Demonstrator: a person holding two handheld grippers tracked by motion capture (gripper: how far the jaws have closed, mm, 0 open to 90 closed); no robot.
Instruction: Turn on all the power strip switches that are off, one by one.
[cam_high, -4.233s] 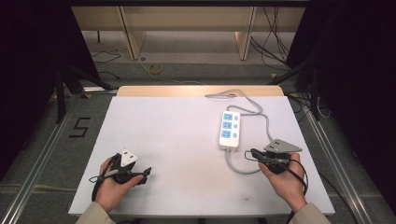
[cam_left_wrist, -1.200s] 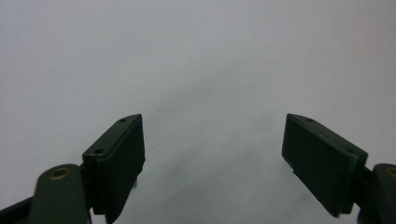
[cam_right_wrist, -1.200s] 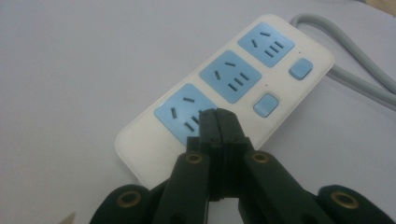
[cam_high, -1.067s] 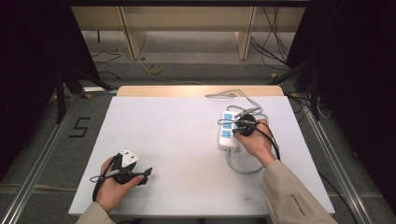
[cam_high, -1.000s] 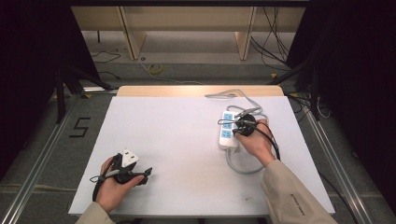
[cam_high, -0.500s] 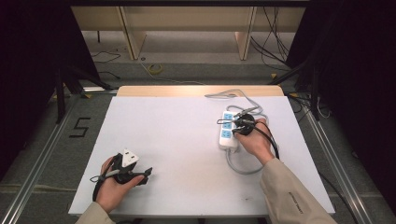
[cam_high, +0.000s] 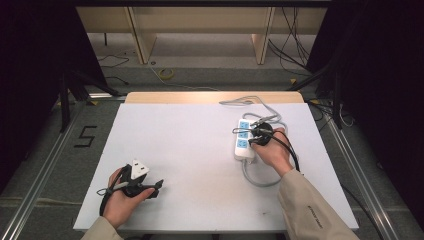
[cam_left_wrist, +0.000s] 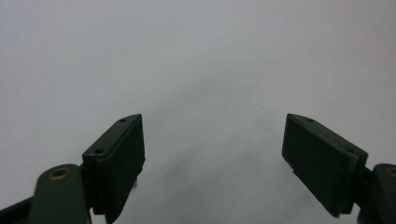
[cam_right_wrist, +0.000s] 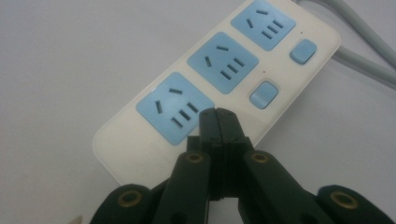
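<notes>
right gripper (cam_right_wrist: 218, 114): jaws closed, tips over power strip (cam_right_wrist: 212, 91), seemingly to press a switch | left gripper (cam_left_wrist: 212, 161): wide, idle

White power strip (cam_right_wrist: 219, 88), three blue sockets, flat on table, perhaps switched off

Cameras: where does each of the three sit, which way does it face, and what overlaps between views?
High view: above the person's side, facing forward and down on the table; both forearms, left gripper, right gripper.
Left gripper view: on the left gripper, facing bare tabletop; jaws apart.
Right gripper view: on the right gripper, facing the power strip; jaws closed over it.
Shared: high and right gripper views both show the power strip.
</notes>
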